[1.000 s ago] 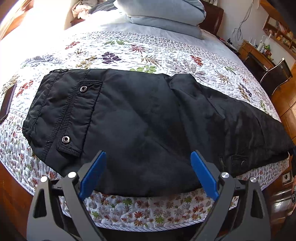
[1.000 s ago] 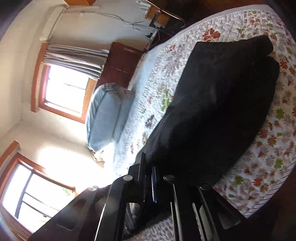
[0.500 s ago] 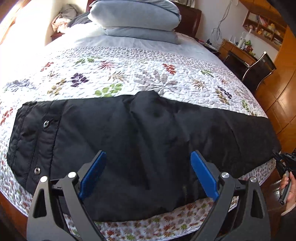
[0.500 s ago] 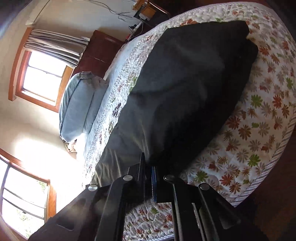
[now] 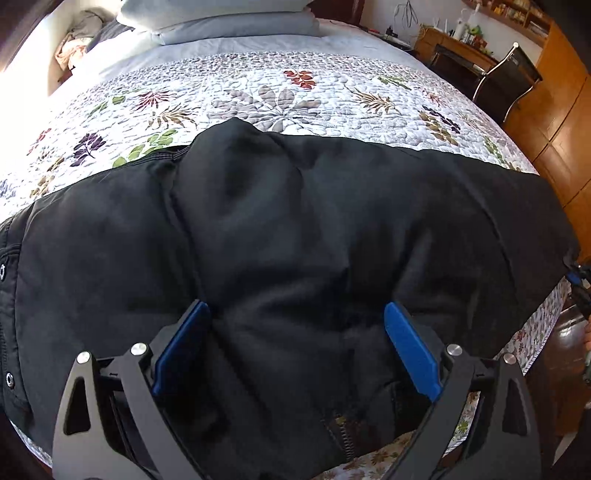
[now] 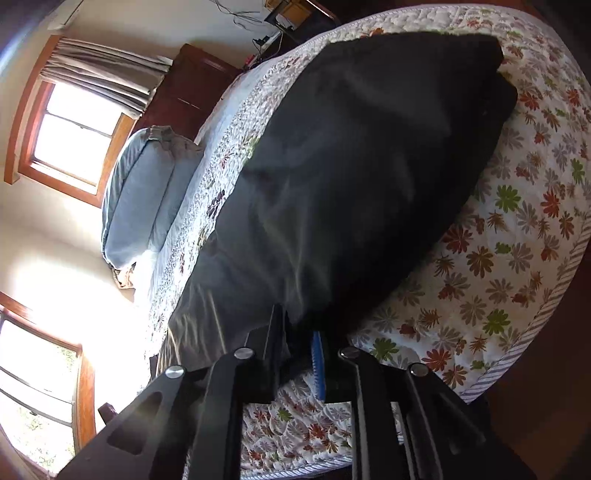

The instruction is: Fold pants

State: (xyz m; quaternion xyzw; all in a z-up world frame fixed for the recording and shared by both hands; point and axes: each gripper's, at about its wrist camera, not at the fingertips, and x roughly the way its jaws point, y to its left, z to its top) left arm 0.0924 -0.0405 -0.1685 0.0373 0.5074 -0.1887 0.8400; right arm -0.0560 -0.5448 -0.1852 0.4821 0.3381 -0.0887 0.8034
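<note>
Black pants (image 5: pixel 295 236) lie stretched across the near edge of a bed with a floral quilt (image 5: pixel 266 99), waistband to the left, legs to the right. My left gripper (image 5: pixel 295 314) is open, its blue pads low over the middle of the pants near the zipper. My right gripper (image 6: pixel 299 332) is shut on the leg end of the pants (image 6: pixel 351 177), seen lengthwise in the right wrist view. The right gripper also shows in the left wrist view (image 5: pixel 580 284) at the pants' far right end.
Grey-blue pillows (image 5: pixel 229 18) are stacked at the head of the bed. A desk and a black chair (image 5: pixel 506 85) stand at the back right beside wooden cabinets. Windows with curtains (image 6: pixel 81 122) are behind the pillows. The quilt's edge (image 6: pixel 517 369) hangs over the bedside.
My left gripper moved right along the pants and lower, from the waist pocket to the crotch area. My right gripper stayed shut on the leg end, pulling the pants straighter.
</note>
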